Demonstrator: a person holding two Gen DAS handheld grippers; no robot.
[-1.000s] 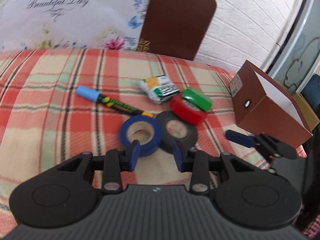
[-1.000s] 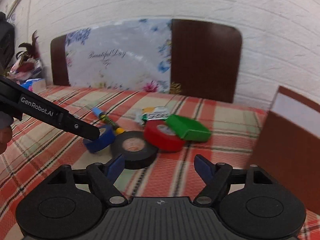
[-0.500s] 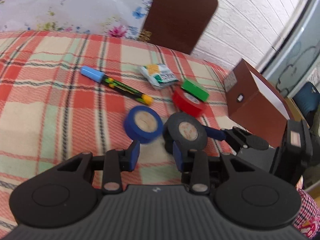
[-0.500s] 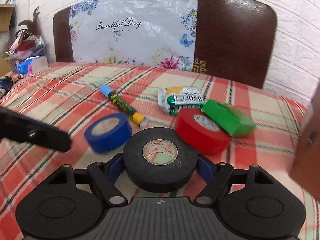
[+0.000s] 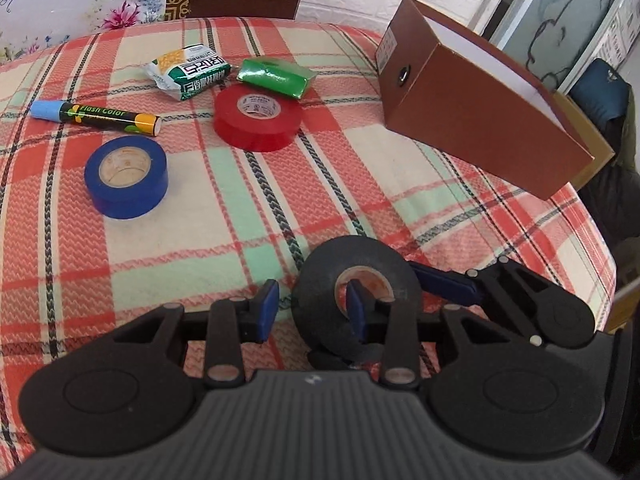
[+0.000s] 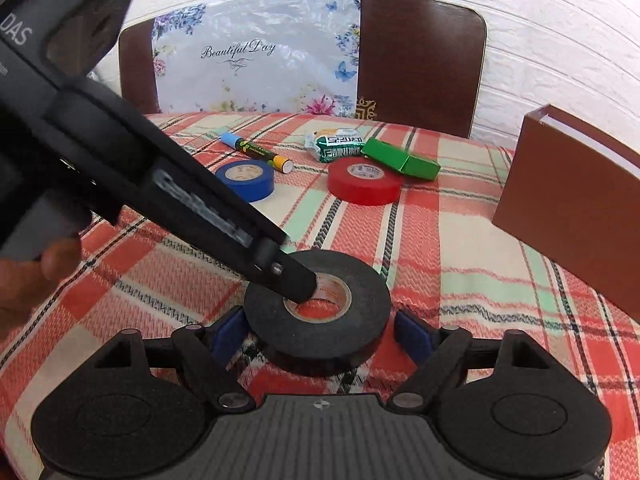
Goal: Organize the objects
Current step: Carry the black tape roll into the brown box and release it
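Moved: black tape roll (image 6: 318, 312) has left its spot beside the blue tape roll (image 5: 126, 176) and now sits nearer the tabletop's (image 5: 240, 232) front edge, between both sets of tongs.
Black tape roll: lying flat, or close to it, on the plaid cloth, cardboard core facing up, well apart from the other items.
Right tongs (image 6: 320, 334): spread wide, one blue pad (image 6: 228, 334) on each side of the roll; the left pad looks right against the roll's wall, the right pad stands just clear, so whether it grips I cannot tell.
Left tongs (image 5: 314, 308): open at a middling gap, straddling the roll's wall; one finger (image 5: 356, 310) pokes down into the core hole, the other finger (image 5: 266, 308) stands outside the roll, not touching it.
Left tongs, from the right wrist view: a black finger (image 6: 296, 280) comes in from the left and dips into the core.
Blue tape roll: flat on the cloth, far left.
Red tape roll (image 5: 258, 116): flat, beyond the black one, mid-tabletop.
Green box (image 5: 276, 76): just behind the red roll, one edge resting on or touching it.
Green-and-white packet (image 5: 188, 70): left of the green box, near it.
Marker (image 5: 96, 118): blue cap, black barrel, lying behind the blue roll.
Brown box (image 5: 476, 108): open-topped, white inside, at the right side of the tabletop.
Backdrop: floral panel (image 6: 256, 60) against a white brick wall (image 6: 560, 40).
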